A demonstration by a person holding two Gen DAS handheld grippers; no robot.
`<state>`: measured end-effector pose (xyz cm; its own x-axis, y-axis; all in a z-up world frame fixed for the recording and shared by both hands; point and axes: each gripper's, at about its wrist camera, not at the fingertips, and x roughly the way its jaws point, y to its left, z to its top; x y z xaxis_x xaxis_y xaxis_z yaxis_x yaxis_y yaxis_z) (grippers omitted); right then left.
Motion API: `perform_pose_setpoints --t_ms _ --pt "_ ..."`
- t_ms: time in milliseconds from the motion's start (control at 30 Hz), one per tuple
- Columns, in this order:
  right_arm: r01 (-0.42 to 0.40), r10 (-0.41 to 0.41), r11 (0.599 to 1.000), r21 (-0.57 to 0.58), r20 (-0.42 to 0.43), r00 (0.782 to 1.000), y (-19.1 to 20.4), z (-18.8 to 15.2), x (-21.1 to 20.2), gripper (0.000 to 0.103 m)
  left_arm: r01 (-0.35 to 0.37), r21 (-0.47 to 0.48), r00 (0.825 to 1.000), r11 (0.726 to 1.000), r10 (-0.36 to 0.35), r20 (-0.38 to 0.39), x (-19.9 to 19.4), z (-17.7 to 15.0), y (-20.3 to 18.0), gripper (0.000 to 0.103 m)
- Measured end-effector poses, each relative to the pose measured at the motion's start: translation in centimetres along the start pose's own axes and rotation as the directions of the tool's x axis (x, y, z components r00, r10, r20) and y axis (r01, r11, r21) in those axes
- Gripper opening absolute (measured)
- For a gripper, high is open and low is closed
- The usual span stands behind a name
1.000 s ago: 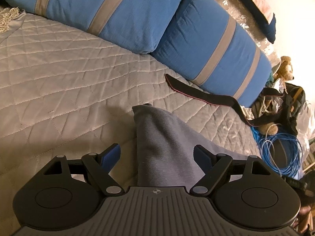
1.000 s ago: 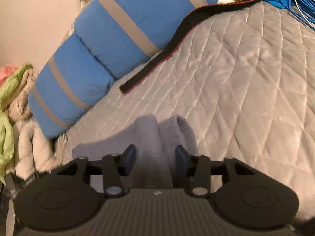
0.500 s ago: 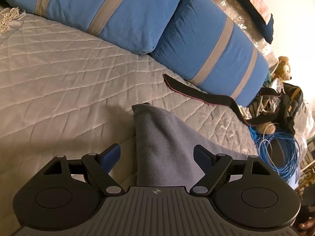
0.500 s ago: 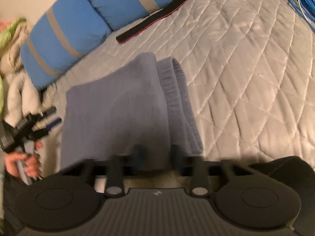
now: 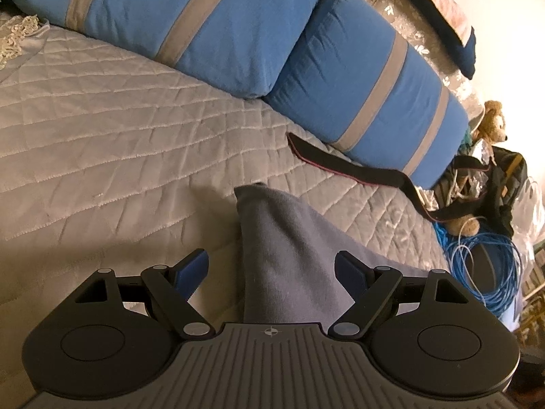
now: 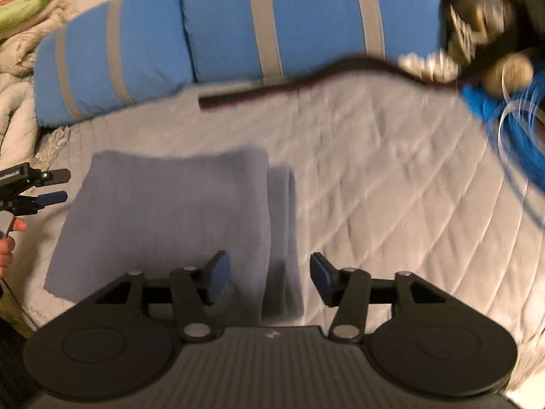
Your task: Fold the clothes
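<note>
A grey-blue garment point(image 6: 170, 214) lies folded flat on the quilted bed cover point(image 6: 391, 204), with a narrower folded strip along its right side. It also shows in the left wrist view point(image 5: 289, 259), running under the gripper. My left gripper point(image 5: 272, 272) is open and empty, just above one end of the garment. It also shows at the left edge of the right wrist view point(image 6: 44, 187), open, beside the garment. My right gripper point(image 6: 269, 276) is open and empty, hovering over the garment's near edge. The right wrist view is blurred.
Two blue pillows with grey stripes point(image 5: 368, 78) line the far side of the bed. A black strap point(image 5: 347, 167) lies before them. A coil of blue cable point(image 5: 483, 266), a teddy bear point(image 5: 490, 119) and a dark bag sit at the right. Loose clothes point(image 6: 20, 34) pile at the left.
My right gripper opened, let go of the garment and pulled back, swinging right. The garment now lies flat. My left gripper has barely moved.
</note>
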<state>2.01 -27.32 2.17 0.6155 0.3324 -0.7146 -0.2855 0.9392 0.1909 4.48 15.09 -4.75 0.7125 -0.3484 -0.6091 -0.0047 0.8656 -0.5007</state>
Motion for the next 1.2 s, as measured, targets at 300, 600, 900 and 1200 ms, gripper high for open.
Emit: perform_pose_setpoints --t_ms 300,600,900,1200 --pt "0.075 -0.036 0.985 -0.155 0.246 0.969 3.5 0.8 1.7 0.043 -0.167 0.278 0.982 0.946 0.136 0.128 -0.4 -0.6 -3.0 0.079" --pt "0.118 -0.046 0.97 -0.212 0.319 0.947 5.3 2.1 5.8 0.028 -0.152 0.475 0.986 0.867 0.1 0.132 2.4 -1.5 -6.6 0.053" --pt "0.099 -0.063 0.987 -0.126 0.259 0.964 2.8 1.9 7.9 0.025 -0.104 0.466 0.995 0.879 0.089 0.053 6.6 -0.6 -6.4 0.046" --pt "0.083 -0.058 0.992 -0.099 0.237 0.97 1.8 1.9 8.6 0.018 -0.1 0.383 0.995 0.919 0.094 0.033 9.3 0.8 -4.8 0.045"
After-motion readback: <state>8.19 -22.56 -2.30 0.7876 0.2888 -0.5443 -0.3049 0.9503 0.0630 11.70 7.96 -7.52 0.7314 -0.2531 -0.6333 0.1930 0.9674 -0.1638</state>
